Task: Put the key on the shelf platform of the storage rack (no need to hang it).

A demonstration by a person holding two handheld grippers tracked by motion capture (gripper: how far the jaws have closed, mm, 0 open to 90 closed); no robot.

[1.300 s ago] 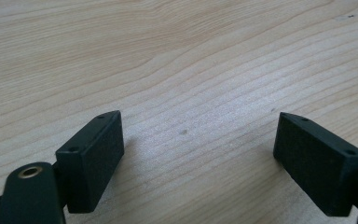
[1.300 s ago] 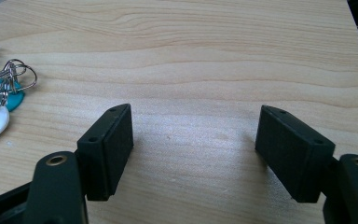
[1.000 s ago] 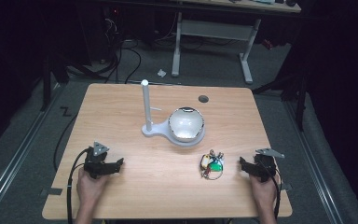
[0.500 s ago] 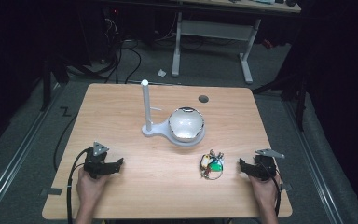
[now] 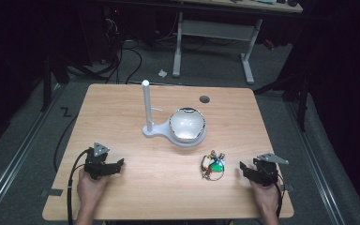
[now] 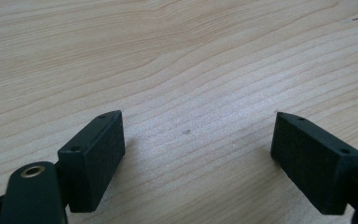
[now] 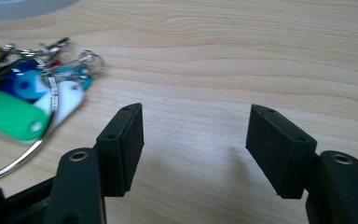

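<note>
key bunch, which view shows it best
The right gripper view: the key bunch lies close, with coloured tags and a metal ring distinct. The high view shows it small, left of the right hand-held gripper.

Wooden table [image 5: 122, 117] carrying a white stand [image 5: 146, 108] with upright post, joined to a shiny bowl-shaped dish [image 5: 187, 124] near centre. Bunch of coloured key tags on a ring [image 5: 213, 165] nearer the front right; dark grommet hole [image 5: 204, 99] toward the far edge. Cables [image 5: 122, 56] and a second table's white legs [image 5: 248, 61] on grey floor beyond.

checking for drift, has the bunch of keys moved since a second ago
No. The bunch of keys lies at the same spot below the right of the white stand's round base, between it and the right gripper.
</note>
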